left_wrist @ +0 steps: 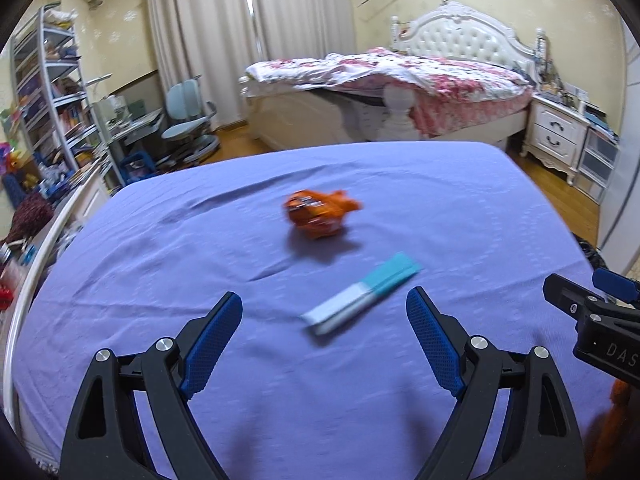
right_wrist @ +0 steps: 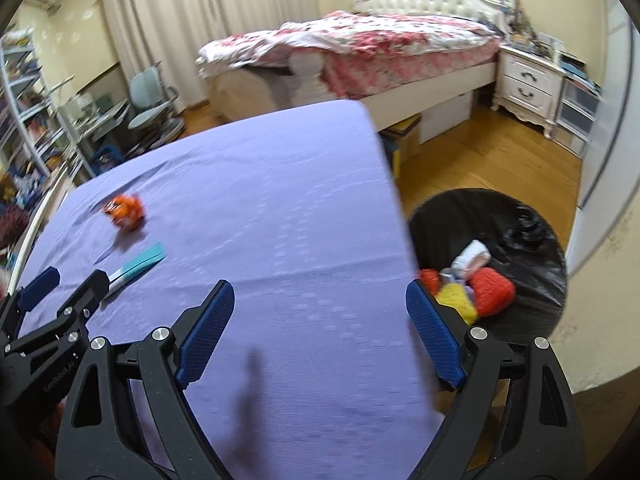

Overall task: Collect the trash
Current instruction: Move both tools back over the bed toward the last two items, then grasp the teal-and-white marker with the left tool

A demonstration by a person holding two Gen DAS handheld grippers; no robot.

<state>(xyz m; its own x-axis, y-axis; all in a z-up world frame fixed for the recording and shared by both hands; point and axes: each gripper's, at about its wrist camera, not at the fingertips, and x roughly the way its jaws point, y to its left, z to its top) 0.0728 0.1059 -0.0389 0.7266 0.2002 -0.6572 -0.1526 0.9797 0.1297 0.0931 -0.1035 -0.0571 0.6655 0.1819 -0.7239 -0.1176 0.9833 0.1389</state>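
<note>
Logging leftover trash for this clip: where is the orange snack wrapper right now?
The orange snack wrapper lies on the purple sheet, mid-frame in the left wrist view, just beyond the teal-and-white packet; in the right wrist view it sits far left.

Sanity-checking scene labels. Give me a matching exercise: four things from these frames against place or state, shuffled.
Things:
1. orange wrapper
2. teal and white packet
3. black trash bag
4. right tool

Place or state:
A. on the floor beside the purple sheet, trash inside
B. open, nothing between its fingers
C. crumpled, mid-sheet
D. flat, just ahead of the left tool

Pairs: 1-C, 2-D, 3-A, 4-B
</note>
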